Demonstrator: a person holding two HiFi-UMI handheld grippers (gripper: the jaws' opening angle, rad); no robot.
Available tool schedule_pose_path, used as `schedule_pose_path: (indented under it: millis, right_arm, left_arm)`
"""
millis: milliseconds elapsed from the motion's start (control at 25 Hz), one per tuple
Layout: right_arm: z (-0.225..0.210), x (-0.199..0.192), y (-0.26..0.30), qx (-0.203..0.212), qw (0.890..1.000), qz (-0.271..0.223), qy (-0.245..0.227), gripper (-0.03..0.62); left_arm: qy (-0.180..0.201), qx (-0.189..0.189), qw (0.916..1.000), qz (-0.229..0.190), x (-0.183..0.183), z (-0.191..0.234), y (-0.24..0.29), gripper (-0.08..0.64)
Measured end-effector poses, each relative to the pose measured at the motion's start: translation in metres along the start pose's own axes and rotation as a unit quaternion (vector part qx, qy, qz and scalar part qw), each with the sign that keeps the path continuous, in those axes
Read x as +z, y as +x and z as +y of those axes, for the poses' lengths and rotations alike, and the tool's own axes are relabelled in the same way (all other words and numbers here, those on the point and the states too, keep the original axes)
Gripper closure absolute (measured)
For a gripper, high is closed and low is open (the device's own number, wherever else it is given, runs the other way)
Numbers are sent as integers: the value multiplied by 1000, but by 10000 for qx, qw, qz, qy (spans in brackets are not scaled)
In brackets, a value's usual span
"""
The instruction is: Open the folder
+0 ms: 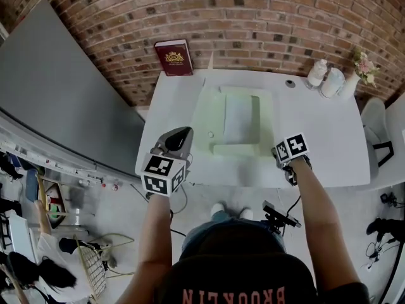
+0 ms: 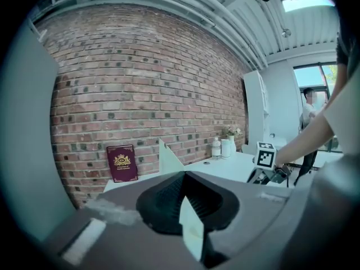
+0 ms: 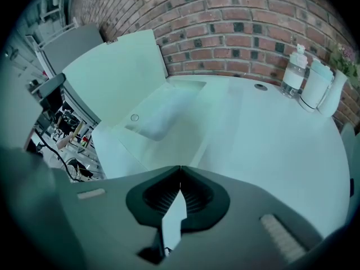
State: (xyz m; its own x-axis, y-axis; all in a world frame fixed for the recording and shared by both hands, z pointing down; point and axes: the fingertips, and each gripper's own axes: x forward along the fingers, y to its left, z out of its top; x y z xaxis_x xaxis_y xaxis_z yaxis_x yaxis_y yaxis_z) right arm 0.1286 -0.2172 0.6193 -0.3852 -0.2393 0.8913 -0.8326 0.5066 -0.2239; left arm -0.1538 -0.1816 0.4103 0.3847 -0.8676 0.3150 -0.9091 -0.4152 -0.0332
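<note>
Folder: pale green, on the white worktop, cover raised at its left.
Left hand-held gripper: jaws together, empty, near the folder's left edge.
Right hand-held gripper: jaws together, nothing between.

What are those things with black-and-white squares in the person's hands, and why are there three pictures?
A person holds a pinching tool in each hand: the left gripper and the right gripper. The squared cubes belong to them. One picture comes from a camera on the person's head, looking down. The other two cameras ride on the grippers and look along their jaws, which are shut. On the white table lies a pale green folder, its cover tilted up. A red book stands against the brick wall. Bottles and flowers stand at the back.
</note>
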Motion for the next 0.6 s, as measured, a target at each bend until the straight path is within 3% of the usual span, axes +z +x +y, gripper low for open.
schedule_pose_path:
  millis: [320, 600]
  right_arm:
    - [0, 0, 0, -9, 9999, 86, -121, 588]
    - [0, 0, 0, -20, 9998, 126, -146, 588]
  left_arm:
    - [-420, 522, 9977, 69, -12, 27, -11, 558]
    - [-845, 1039, 9909, 165, -28, 54, -23, 559]
